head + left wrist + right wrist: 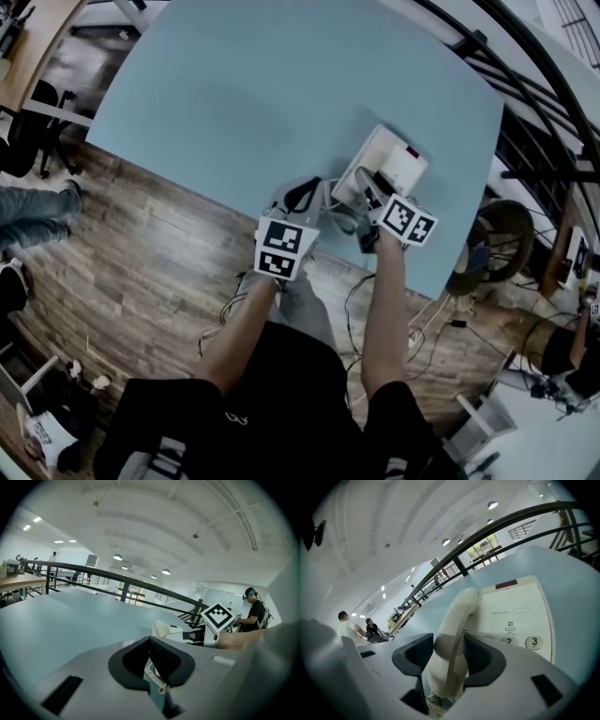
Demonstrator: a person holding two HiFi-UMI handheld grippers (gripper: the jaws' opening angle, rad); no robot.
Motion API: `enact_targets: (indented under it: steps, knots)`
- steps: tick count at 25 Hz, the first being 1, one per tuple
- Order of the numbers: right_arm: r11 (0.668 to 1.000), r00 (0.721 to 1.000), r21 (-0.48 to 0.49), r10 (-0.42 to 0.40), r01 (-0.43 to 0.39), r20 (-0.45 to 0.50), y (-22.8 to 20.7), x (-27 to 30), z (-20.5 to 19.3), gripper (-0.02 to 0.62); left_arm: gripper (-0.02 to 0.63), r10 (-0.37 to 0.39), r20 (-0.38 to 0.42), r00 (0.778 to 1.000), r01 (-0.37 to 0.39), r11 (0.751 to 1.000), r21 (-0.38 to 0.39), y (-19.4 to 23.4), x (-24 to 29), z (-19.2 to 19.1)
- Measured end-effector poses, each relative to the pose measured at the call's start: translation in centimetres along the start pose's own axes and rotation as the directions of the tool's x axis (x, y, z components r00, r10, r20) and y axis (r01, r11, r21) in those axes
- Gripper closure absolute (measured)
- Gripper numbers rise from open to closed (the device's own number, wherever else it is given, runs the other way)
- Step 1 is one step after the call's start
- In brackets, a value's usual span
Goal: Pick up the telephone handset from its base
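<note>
Pale blue table (pixel 234 103) carries the telephone base (pixel 520 606) at its near right edge; the handset (pixel 457 634) lies on it between the spread, unclamped jaws of the right gripper (pixel 449 656), likely set to clamp it; left gripper (pixel 150 641) hangs beside, jaws closed, empty

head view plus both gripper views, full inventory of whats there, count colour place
table: 1, light blue, upper head view
telephone base: 1, white, near the table's near right edge
handset: 1, off-white, on the base's left side
railing: 1, black, beyond the table's right side
floor: 1, brown wood, around the table
cables: several, dark, on the floor below the table's near edge
other people: at least 2, background
left claw: 1, grey with black-and-white marker cube, jaws together, left of the base
right claw: 1, same colours, jaws apart around the handset
arms: 2, bare, one behind each claw
</note>
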State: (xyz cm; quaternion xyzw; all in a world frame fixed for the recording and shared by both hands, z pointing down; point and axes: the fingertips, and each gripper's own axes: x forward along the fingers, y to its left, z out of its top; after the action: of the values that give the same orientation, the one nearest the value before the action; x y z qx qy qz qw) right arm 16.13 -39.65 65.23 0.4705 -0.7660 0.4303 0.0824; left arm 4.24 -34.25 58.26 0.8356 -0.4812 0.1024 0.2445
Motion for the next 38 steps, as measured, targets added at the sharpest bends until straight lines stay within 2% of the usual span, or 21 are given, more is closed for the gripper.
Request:
enact_targets:
  steps: [6,15,18,23,27,30,33,36,38]
  knots:
    - [0.996,0.999,0.071,0.045,-0.046,0.016,0.5,0.6,0.2,0.434,0.606,0.004,0.001,1.000,-0.004,1.000,-0.001,0.1,-0.1,0.1]
    - [0.986,0.998,0.164,0.022,-0.030,0.053,1.1,0.3,0.3,0.494,0.606,0.007,0.017,1.000,-0.007,1.000,0.011,0.2,-0.9,1.0]
    - [0.993,0.996,0.110,0.031,-0.040,0.081,2.5,-0.6,0.9,0.498,0.606,0.006,0.029,1.000,-0.007,1.000,0.020,0.0,-1.3,1.6]
    - [0.999,0.985,-0.035,0.021,-0.015,0.171,5.9,-4.0,3.0,0.499,0.606,-0.010,0.064,0.998,0.008,0.999,0.043,-1.1,-2.1,3.5]
    - [0.993,0.972,-0.114,-0.013,0.040,0.234,7.6,-8.0,3.9,0.499,0.606,-0.041,0.101,0.994,0.033,0.997,0.076,-2.8,-2.9,5.6]
    - [0.983,0.952,-0.163,-0.032,0.085,0.304,8.4,-11.2,5.1,0.499,0.606,-0.067,0.137,0.988,0.052,0.992,0.113,-4.3,-3.0,7.2]
    - [0.962,0.924,-0.232,-0.045,0.142,0.380,8.8,-14.6,5.8,0.499,0.606,-0.084,0.158,0.984,0.061,0.988,0.143,-5.8,-3.5,8.0]
    - [0.918,0.898,-0.328,-0.060,0.221,0.437,9.5,-17.2,6.3,0.499,0.606,-0.093,0.182,0.979,0.061,0.983,0.175,-6.9,-4.1,9.2]
    - [0.902,0.879,-0.361,-0.042,0.238,0.475,9.9,-18.7,6.5,0.500,0.606,-0.097,0.198,0.975,0.058,0.980,0.192,-7.5,-4.5,10.0]
